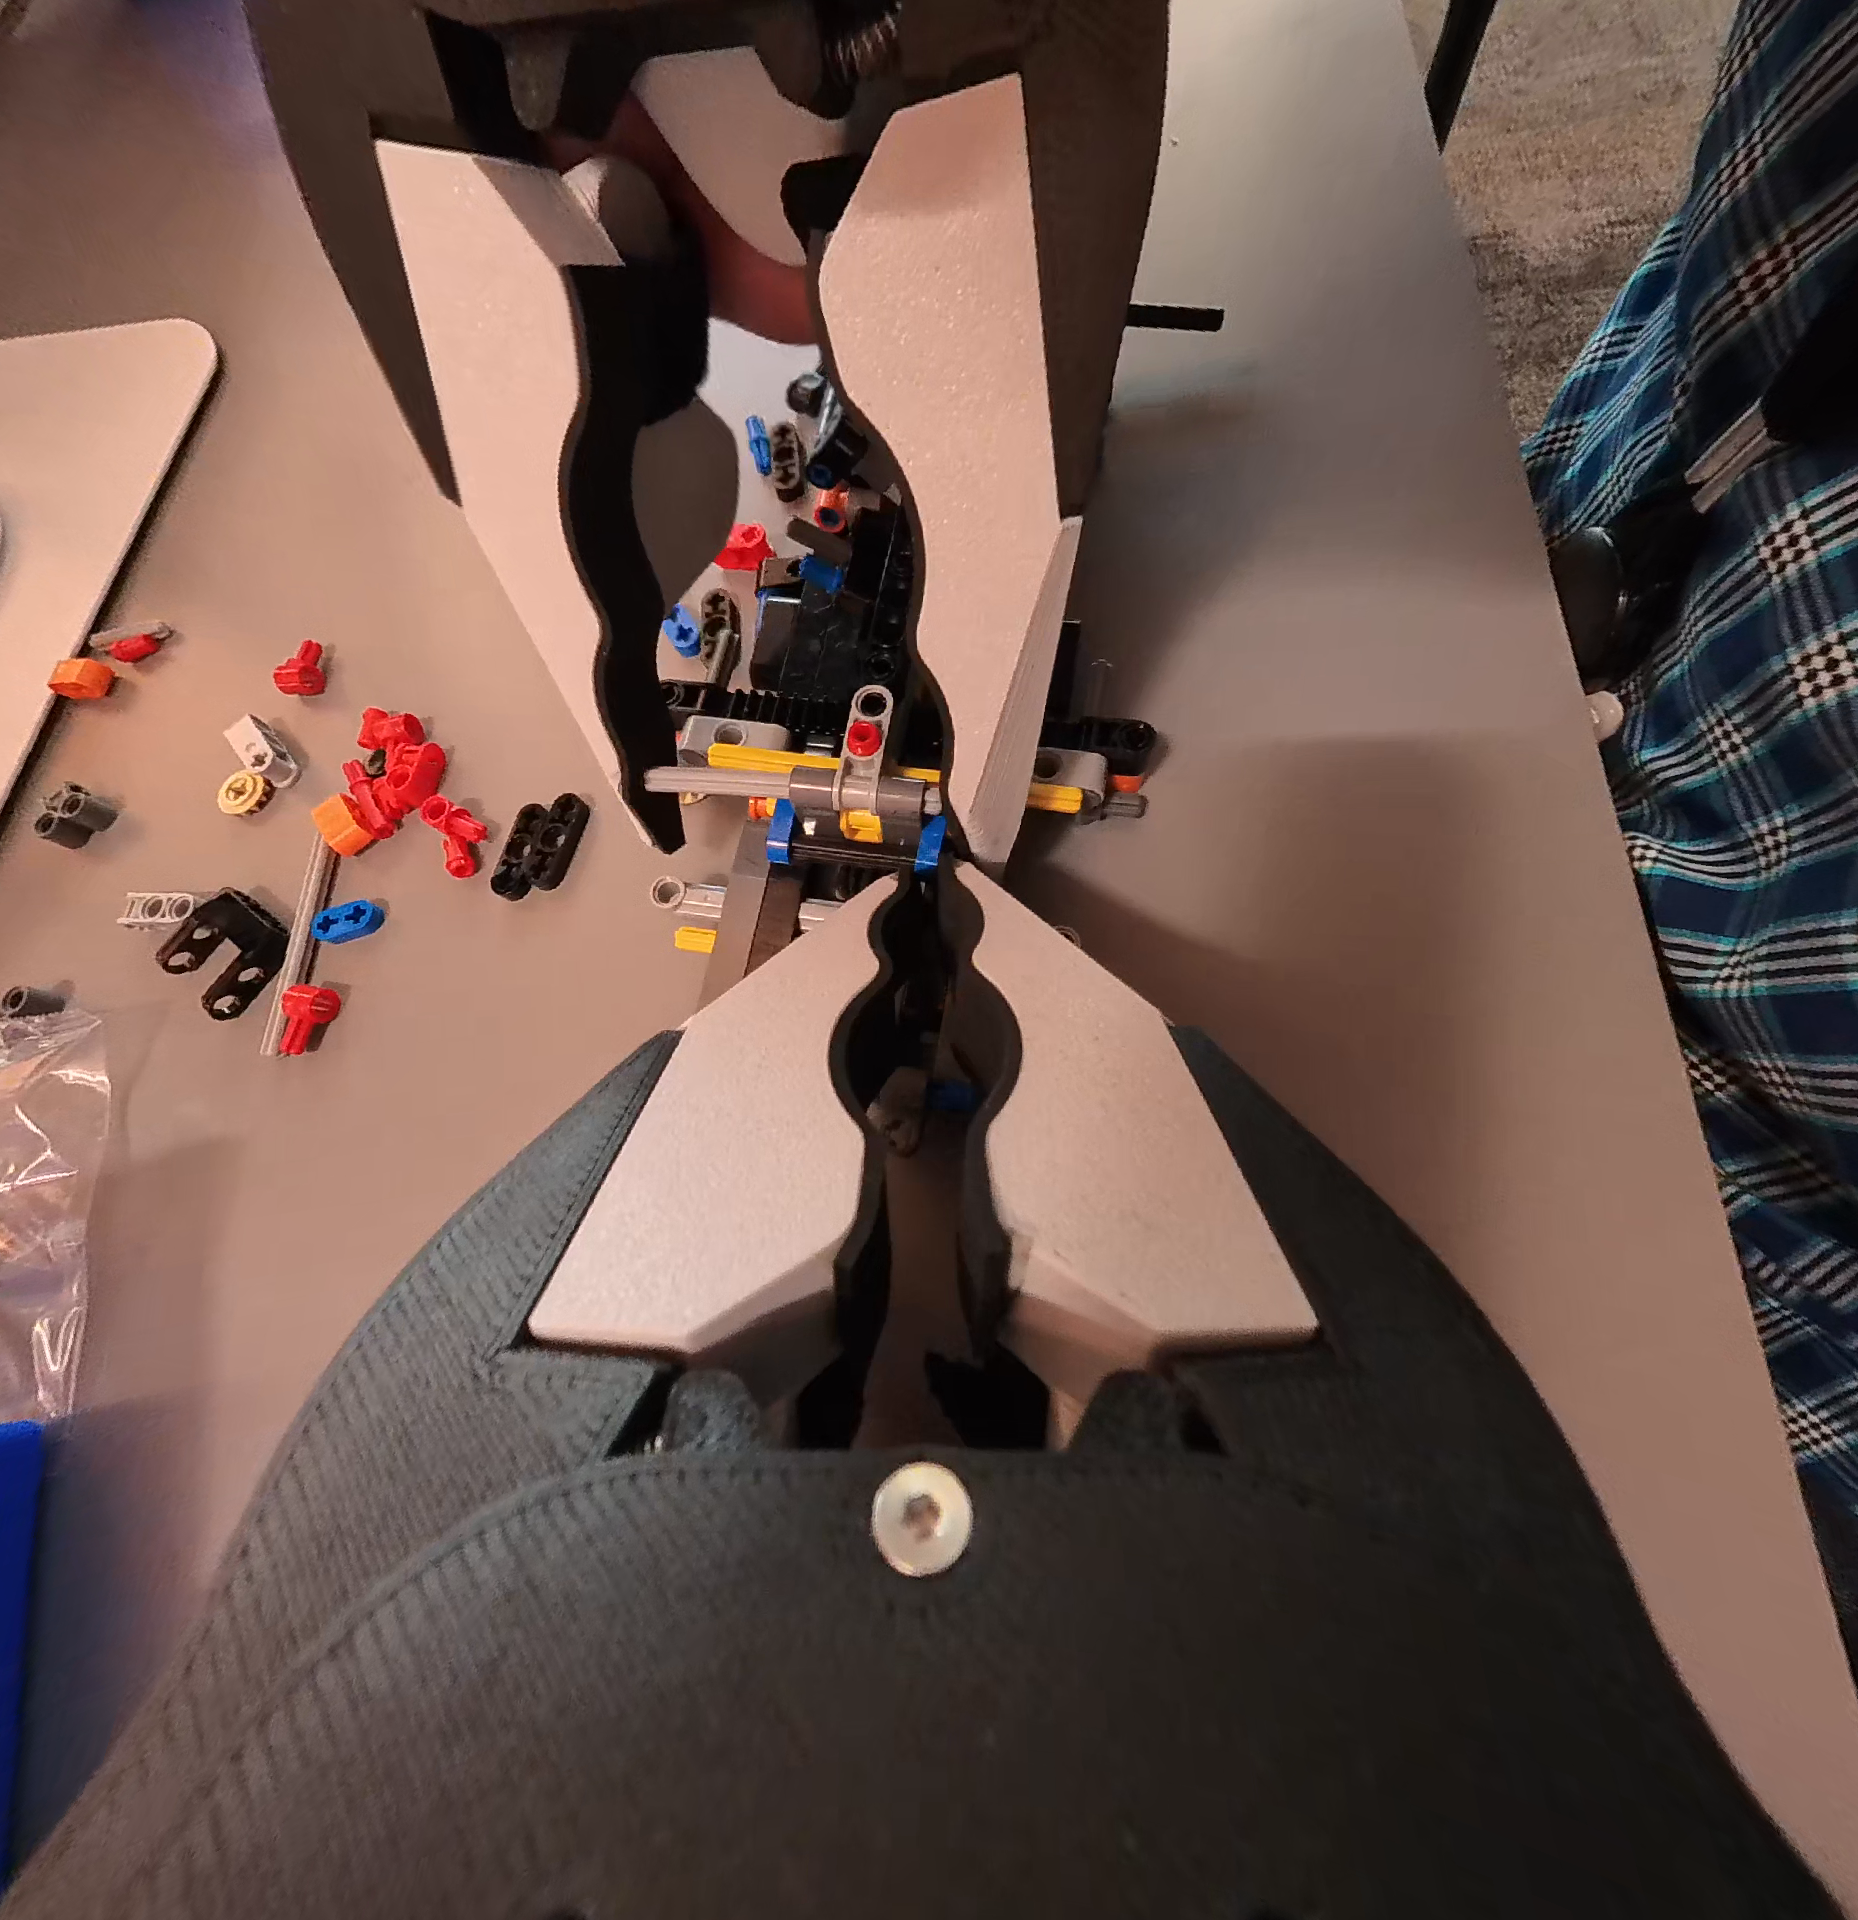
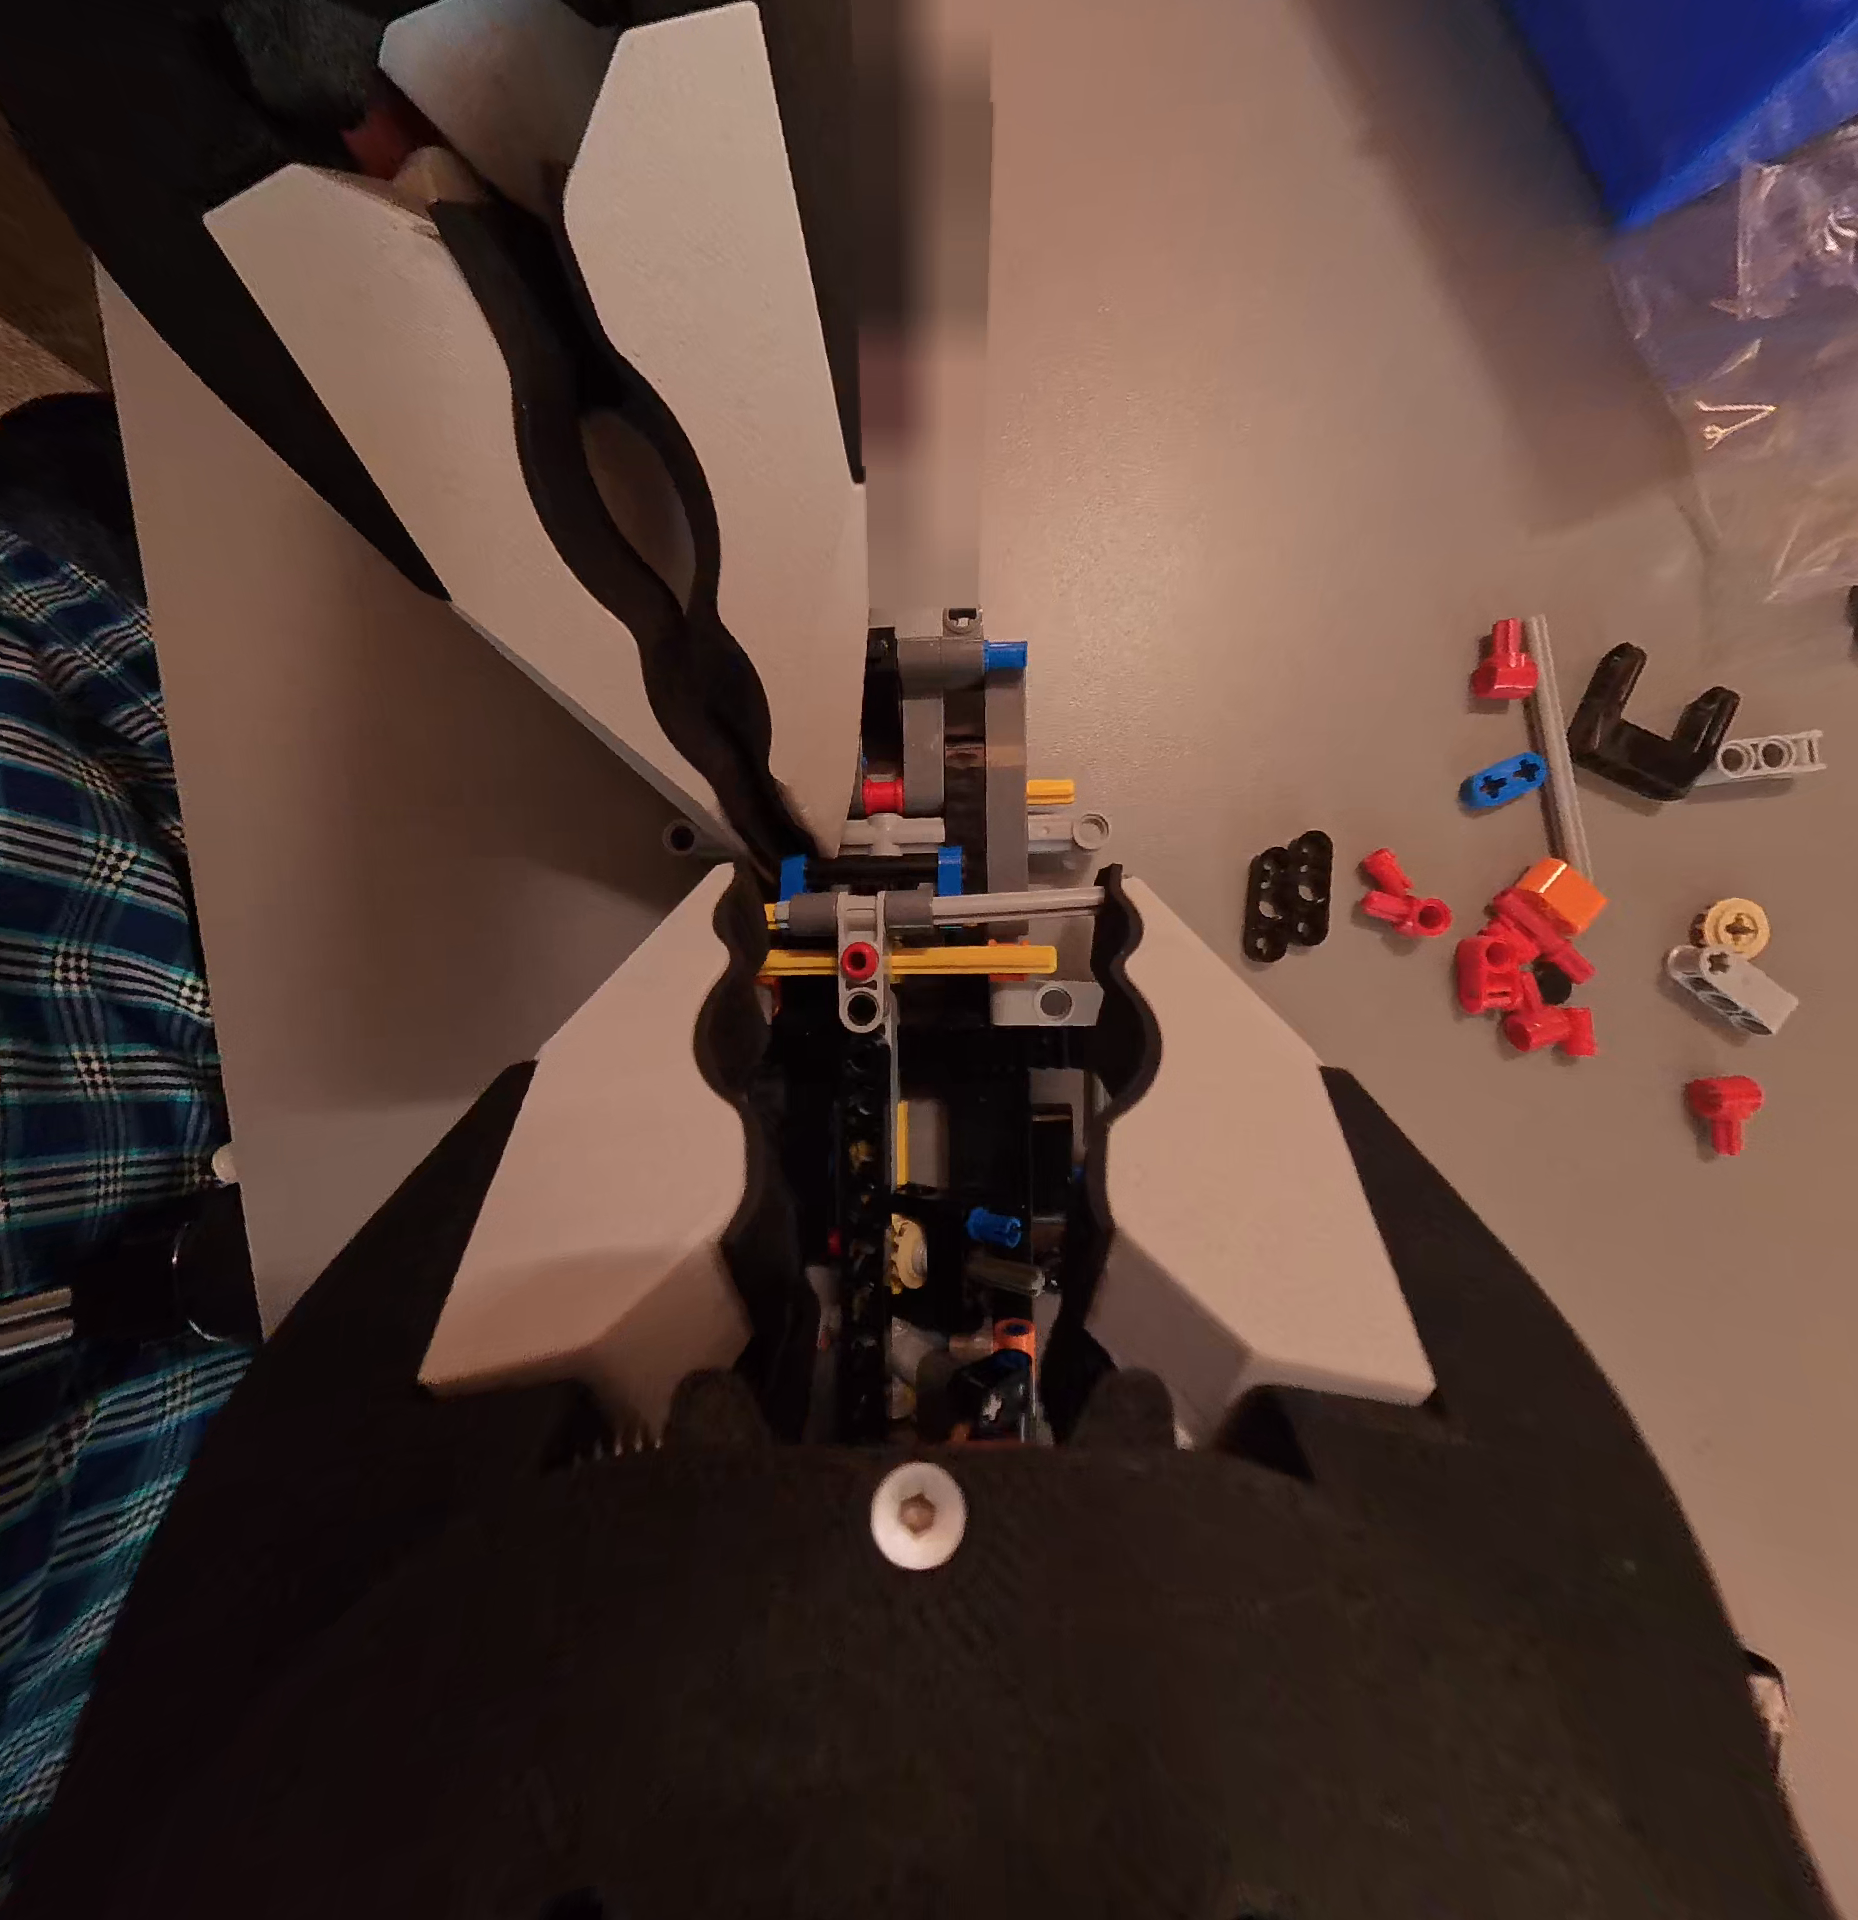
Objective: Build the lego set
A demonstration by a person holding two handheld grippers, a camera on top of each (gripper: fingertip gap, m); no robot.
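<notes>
We view the model (image 2: pixel 925 935), a black, grey and yellow frame on the table (image 2: pixel 1268 520), held from two ends. The right gripper (image 2: pixel 920 914) straddles the frame's width, jaws spread and pressed on its sides, at 6 o'clock in the right wrist view. The left gripper (image 1: pixel 930 883) is pinched nearly closed on the frame's narrow end, at 6 o'clock in the left wrist view.

We judge the step to be steadying the model between additions. The next move calls for one gripper to let go and fetch a spare part (image 2: pixel 1507 956) from the heap at 3 o'clock.

Hidden: the model's lower half sits behind the jaws, so we cannot tell which socket awaits a part. The bag (image 2: pixel 1787 416) at 2 o'clock is cut off.
</notes>
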